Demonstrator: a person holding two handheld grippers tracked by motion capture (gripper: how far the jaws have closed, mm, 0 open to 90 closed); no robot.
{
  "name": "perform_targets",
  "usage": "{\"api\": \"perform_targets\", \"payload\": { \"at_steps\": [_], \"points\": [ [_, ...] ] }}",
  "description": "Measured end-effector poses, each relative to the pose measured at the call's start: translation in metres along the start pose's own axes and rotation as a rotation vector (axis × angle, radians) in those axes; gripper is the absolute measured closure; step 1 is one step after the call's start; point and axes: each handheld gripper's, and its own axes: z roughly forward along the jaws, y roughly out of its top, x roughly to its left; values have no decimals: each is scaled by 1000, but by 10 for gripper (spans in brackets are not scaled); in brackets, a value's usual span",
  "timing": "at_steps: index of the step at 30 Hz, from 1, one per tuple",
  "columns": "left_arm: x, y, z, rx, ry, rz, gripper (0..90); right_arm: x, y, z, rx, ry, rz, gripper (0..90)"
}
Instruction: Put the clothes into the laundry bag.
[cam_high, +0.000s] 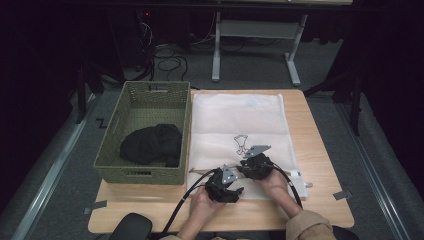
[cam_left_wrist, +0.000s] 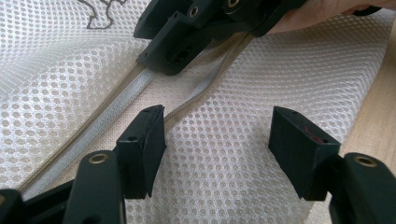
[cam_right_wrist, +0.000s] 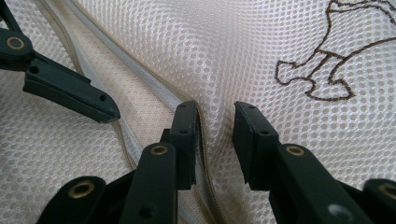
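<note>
A white mesh laundry bag (cam_high: 240, 117) lies flat on the wooden table (cam_high: 320, 150), its zipped mouth at the near edge. In the left gripper view, my left gripper (cam_left_wrist: 219, 126) stands open over the mesh just below the zipper (cam_left_wrist: 135, 88). Its left fingertip rests by the zipper's edge, and nothing is pinched. In the right gripper view, my right gripper (cam_right_wrist: 215, 116) has its jaws close together astride the raised upper lip of the bag's mouth. A gap still shows between the pads. From above, the left gripper (cam_high: 226, 182) and the right gripper (cam_high: 255, 165) sit side by side at the bag's near edge.
A green woven basket (cam_high: 150, 87) stands left of the bag and holds a black garment (cam_high: 152, 144). A brown outline figure (cam_high: 241, 143) is printed on the bag. Bare table strips lie along the front and right of the bag.
</note>
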Motion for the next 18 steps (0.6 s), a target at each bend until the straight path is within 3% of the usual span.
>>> {"api": "perform_targets", "payload": {
  "at_steps": [2, 7, 11, 18],
  "points": [
    [0, 0, 0, -1, -3, -4, 365, 0, 0, 0, 0, 2, -9, 761],
    [0, 0, 0, -1, -1, -2, 365, 1, 0, 1, -6, -9, -5, 782],
    [1, 0, 0, -3, -3, -10, 365, 5, 1, 3, -16, -58, -1, 848],
    [1, 0, 0, -1, -2, -8, 367, 5, -1, 3, -33, -59, -14, 874]
  ]
}}
